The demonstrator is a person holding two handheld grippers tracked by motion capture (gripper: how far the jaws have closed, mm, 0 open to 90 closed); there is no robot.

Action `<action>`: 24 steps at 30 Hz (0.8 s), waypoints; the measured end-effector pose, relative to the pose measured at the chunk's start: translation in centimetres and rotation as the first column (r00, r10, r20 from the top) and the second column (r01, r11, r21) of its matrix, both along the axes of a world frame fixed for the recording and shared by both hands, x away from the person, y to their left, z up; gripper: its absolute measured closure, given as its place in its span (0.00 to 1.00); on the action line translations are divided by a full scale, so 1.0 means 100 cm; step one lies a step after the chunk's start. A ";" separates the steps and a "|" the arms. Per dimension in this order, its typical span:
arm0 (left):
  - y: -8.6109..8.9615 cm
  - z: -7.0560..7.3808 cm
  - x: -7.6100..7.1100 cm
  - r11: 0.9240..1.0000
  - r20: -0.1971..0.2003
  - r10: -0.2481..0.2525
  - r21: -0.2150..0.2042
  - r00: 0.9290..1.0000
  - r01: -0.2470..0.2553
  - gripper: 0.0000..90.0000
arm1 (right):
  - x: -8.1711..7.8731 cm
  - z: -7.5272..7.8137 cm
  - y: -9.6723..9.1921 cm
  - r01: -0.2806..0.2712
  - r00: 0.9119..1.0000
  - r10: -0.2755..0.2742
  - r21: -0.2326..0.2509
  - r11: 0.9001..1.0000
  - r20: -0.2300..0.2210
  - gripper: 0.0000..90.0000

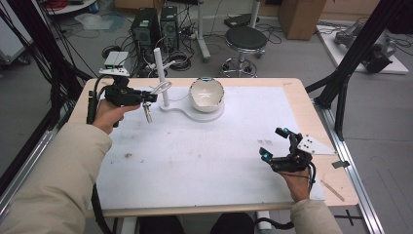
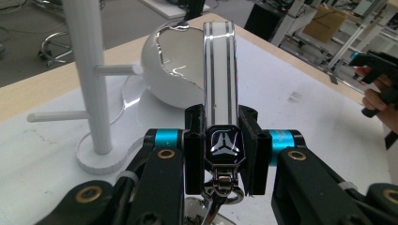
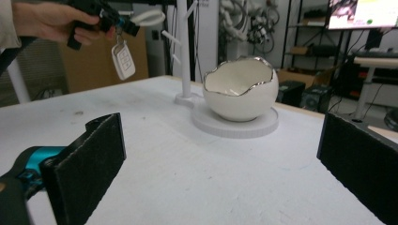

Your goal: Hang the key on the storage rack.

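My left gripper [image 1: 146, 97] is shut on a white strap [image 2: 219, 70] with silver stripes and a metal clasp. A white key fob [image 1: 147, 113] hangs below it. In the right gripper view the fob [image 3: 123, 58] dangles under the strap's loop [image 3: 148, 18], clear of the table. The loop sits close to the white peg stand [image 1: 159, 73], just left of its post [image 2: 89, 70]. A white egg-shaped bowl [image 1: 206, 94] rests on the stand's round base [image 1: 216, 115]. My right gripper [image 1: 273, 143] hovers low over the table's right front, open, with nothing between its pads [image 3: 91, 159].
A white mat [image 1: 195, 156] covers most of the wooden table [image 1: 297, 92]. A small wooden stick [image 1: 332, 190] lies near the right front corner. Beyond the far edge stand a black stool [image 1: 246, 39], computer towers [image 1: 146, 29] and cables on the floor.
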State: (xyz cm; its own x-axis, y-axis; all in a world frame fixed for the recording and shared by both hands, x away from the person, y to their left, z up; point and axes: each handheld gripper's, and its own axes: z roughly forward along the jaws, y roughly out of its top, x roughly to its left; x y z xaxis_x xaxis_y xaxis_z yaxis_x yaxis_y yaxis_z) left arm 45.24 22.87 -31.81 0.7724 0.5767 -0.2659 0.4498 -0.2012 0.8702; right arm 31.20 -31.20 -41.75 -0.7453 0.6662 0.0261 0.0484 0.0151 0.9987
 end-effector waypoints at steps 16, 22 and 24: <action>0.008 -0.016 0.016 0.997 -0.051 0.078 -0.001 0.996 -0.078 0.82 | -0.001 -0.019 0.004 0.041 0.999 -0.042 -0.033 0.999 -0.015 0.01; 0.014 -0.022 0.022 0.995 -0.085 0.095 -0.013 0.992 -0.097 0.82 | 0.000 -0.028 0.006 0.046 0.998 -0.047 -0.043 0.998 -0.033 0.01; 0.015 -0.024 0.023 0.994 -0.091 0.107 -0.017 0.990 -0.109 0.82 | 0.000 -0.030 0.006 0.046 0.998 -0.048 -0.043 0.998 -0.046 0.00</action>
State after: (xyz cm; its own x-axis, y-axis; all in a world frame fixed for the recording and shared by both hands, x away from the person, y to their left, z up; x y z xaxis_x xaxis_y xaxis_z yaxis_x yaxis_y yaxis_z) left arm 47.53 24.35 -34.20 0.6783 0.6487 -0.3450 0.5445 -0.1285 0.8288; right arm 31.20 -30.58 -44.74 -0.7121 0.7014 0.0312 0.0965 0.0537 0.9939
